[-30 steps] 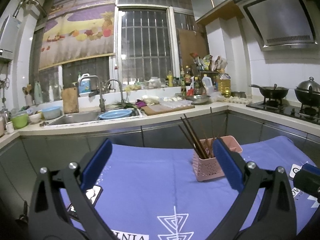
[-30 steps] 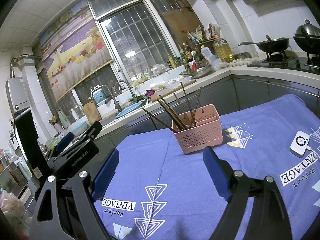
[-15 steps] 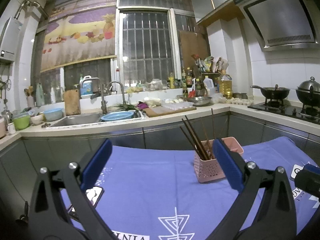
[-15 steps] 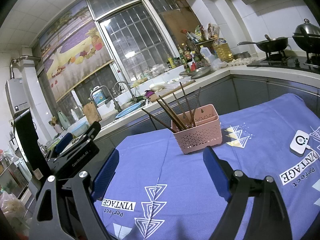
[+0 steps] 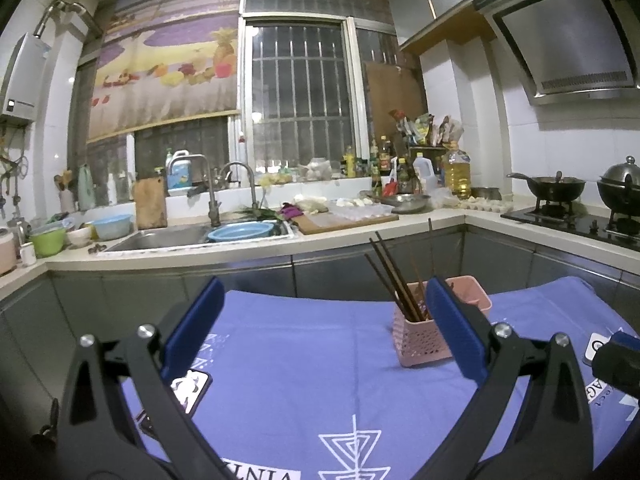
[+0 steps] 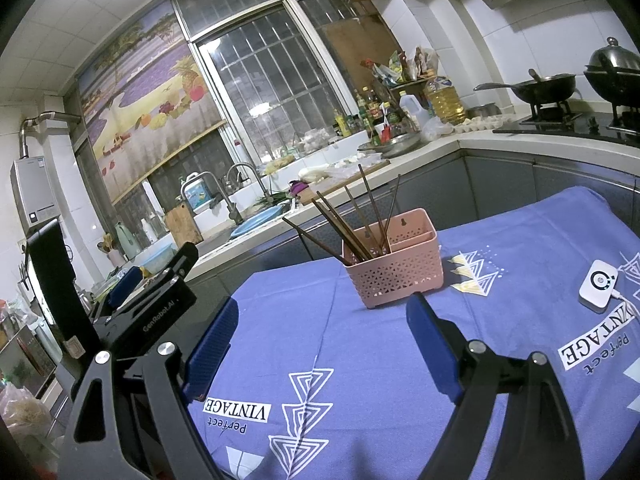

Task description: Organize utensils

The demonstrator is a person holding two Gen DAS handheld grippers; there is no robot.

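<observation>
Both sets of fingers [image 5: 320, 332] [image 6: 324, 340] gape empty, basket [image 6: 398, 268] dead ahead of the right, chopsticks [image 6: 352, 228] leaning left.

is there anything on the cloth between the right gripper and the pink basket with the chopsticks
Nothing visible. The right gripper is open and empty, and only bare blue cloth lies between it and the pink basket holding the chopsticks. The small white device sits well off to the right of that path.

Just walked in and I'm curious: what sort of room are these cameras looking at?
A home kitchen, most likely. A sink with taps sits under the window, a wok stands on a gas hob, and a pink basket of chopsticks rests on the cloth-covered table.
</observation>
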